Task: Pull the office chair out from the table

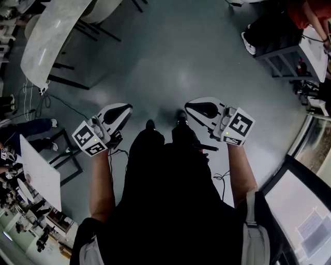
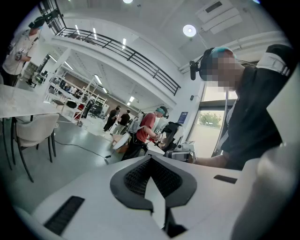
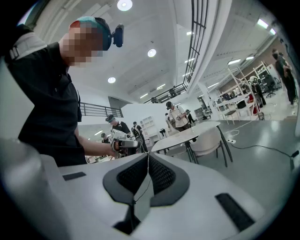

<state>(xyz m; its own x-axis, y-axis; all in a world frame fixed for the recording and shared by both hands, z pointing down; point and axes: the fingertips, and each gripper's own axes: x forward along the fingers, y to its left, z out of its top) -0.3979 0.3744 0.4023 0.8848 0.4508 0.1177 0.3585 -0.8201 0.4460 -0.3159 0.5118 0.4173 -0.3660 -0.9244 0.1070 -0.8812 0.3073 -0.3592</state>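
A pale shell chair [image 1: 106,7] on thin black legs stands pushed in at a white table [image 1: 49,39] at the upper left of the head view, well apart from both grippers. Whether it is the office chair of the task cannot be told. The left gripper view shows a cream chair [image 2: 37,127] under a table edge [image 2: 21,107] at its far left. The right gripper view shows a white chair [image 3: 212,140] tucked against a round table [image 3: 187,133] across open grey floor [image 1: 170,62].

The person stands on that floor with both bare forearms reaching forward at waist height. The left hand [image 1: 101,142] carries the left gripper [image 1: 124,109] and the right hand [image 1: 227,137] the right gripper [image 1: 194,107]. Both are about level, with their tips turned inward toward each other. The marker cubes [image 1: 89,138] sit at the outer rear of each gripper. Black shoes [image 1: 150,124] show between the two grippers.

In the left gripper view the left gripper [image 2: 151,161] has its jaws pressed together with nothing between the ribbed pads. In the right gripper view the right gripper [image 3: 148,159] is likewise closed and empty. Each of these views looks past its jaws at the other gripper and at the person's black-shirted torso.

A dark cable [image 1: 70,106] trails over the floor near the table. A person in a red shirt [image 2: 146,127] stands in the background of the left gripper view.
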